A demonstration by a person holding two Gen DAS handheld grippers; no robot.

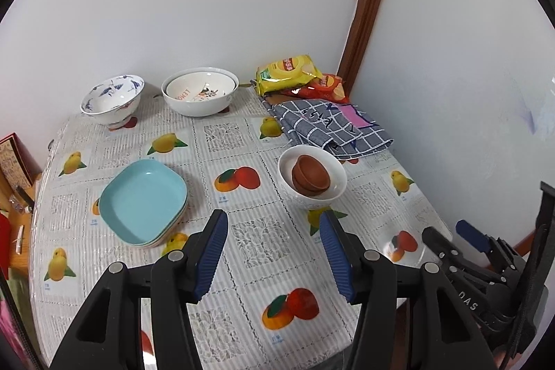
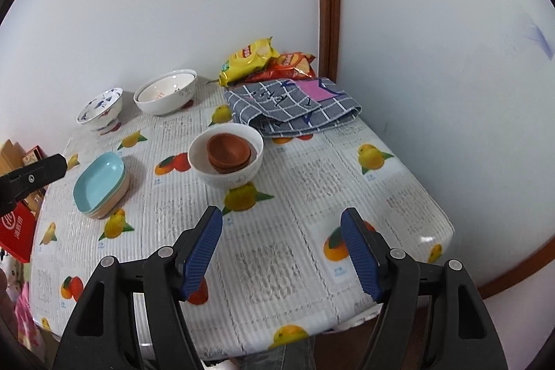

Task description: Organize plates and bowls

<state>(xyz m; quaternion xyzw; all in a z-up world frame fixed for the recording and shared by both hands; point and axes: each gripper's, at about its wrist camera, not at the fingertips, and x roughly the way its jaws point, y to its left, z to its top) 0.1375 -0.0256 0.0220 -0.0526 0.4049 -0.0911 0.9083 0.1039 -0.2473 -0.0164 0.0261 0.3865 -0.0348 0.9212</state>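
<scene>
Both grippers, left (image 1: 274,252) and right (image 2: 282,248), fingers spread wide, empty, above worktop (image 2: 312,196). White bowl (image 2: 225,158) holds brown bowls (image 2: 229,153); teal plates (image 2: 100,186) lie well left of it, checked cloth (image 2: 291,106) just behind, chip bags (image 2: 267,61) beyond. Far nested bowl (image 1: 200,92) reads "LEMO".

"LEMO" inside large bowl (image 1: 200,92)

Yellow chip bag (image 1: 288,73) atop red one (image 1: 329,87), checked cloth (image 1: 329,127) (folded) on fruit-print tablecloth (image 1: 263,241)
</scene>
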